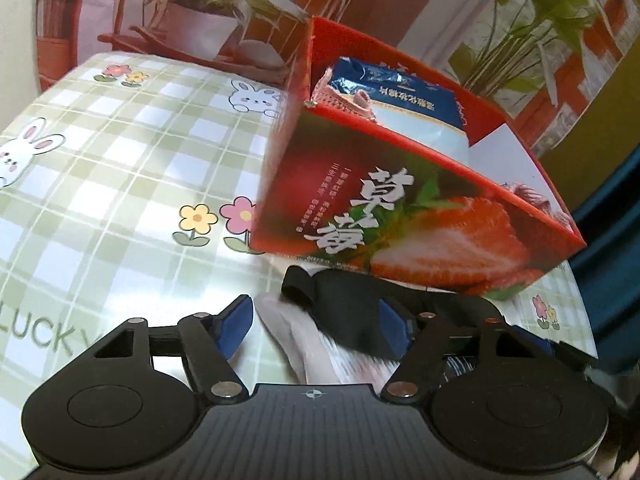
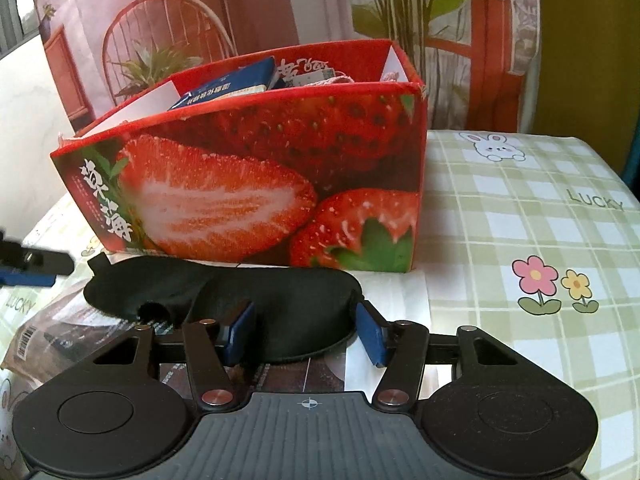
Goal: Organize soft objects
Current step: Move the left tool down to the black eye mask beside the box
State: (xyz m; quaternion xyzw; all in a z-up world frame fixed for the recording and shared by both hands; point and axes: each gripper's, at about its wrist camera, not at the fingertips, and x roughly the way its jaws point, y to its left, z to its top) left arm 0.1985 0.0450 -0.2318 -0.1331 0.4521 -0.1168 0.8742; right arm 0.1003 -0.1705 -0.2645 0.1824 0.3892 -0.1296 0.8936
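Observation:
A black sleep mask point(image 2: 224, 292) lies on the table in front of a red strawberry box point(image 2: 256, 184). My right gripper point(image 2: 306, 330) is open, its blue pads on either side of the mask's right end. In the left wrist view the mask point(image 1: 352, 312) lies at the foot of the box point(image 1: 400, 216). My left gripper point(image 1: 316, 324) is open over the mask's other end and a white cloth point(image 1: 304, 344). The box holds a blue packet point(image 1: 404, 92) and a pink knitted item point(image 1: 348, 104).
A green checked tablecloth point(image 2: 520, 208) with bunnies and flowers covers the table. A brown plastic packet point(image 2: 44, 336) and a white printed sheet point(image 2: 396, 296) lie under and beside the mask. A printed backdrop with plants stands behind the box.

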